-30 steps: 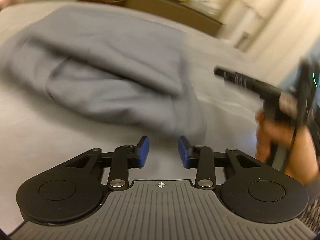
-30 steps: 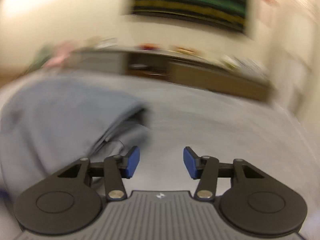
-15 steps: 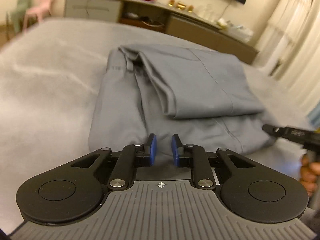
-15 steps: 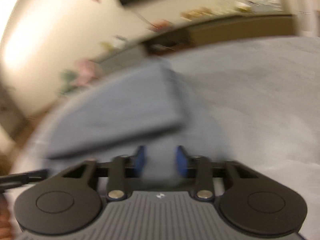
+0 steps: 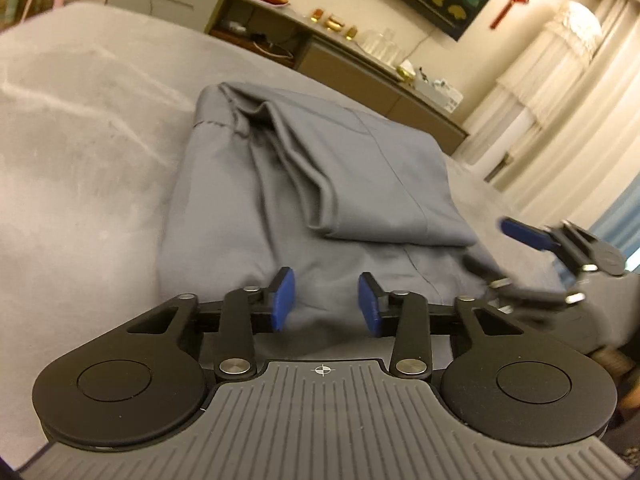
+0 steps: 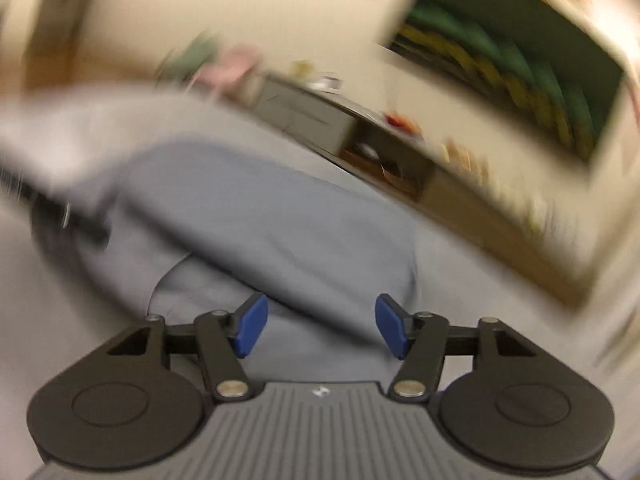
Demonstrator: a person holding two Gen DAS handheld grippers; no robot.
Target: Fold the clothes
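**Grey garment lies doubled over on the bed, both grippers empty**

Nearest in the left wrist view, the left gripper [image 5: 326,300] stands with its blue-padded jaws parted to a moderate gap, nothing between them, just above the near edge of the grey cotton garment [image 5: 280,184]. At the right edge the right gripper [image 5: 532,240] shows blurred, close to the garment's near right corner; in its own view the right gripper [image 6: 318,328] has its jaws spread wide and holds nothing.

The garment [image 6: 256,224] rests on the pale grey bed cover [image 5: 80,128], with an upper layer laid over a longer lower one, whose near part sticks out uncovered. It is judged at least partly folded; whether another fold is meant cannot be told.

Beyond the bed stands a long low sideboard [image 5: 360,64] along the far wall.
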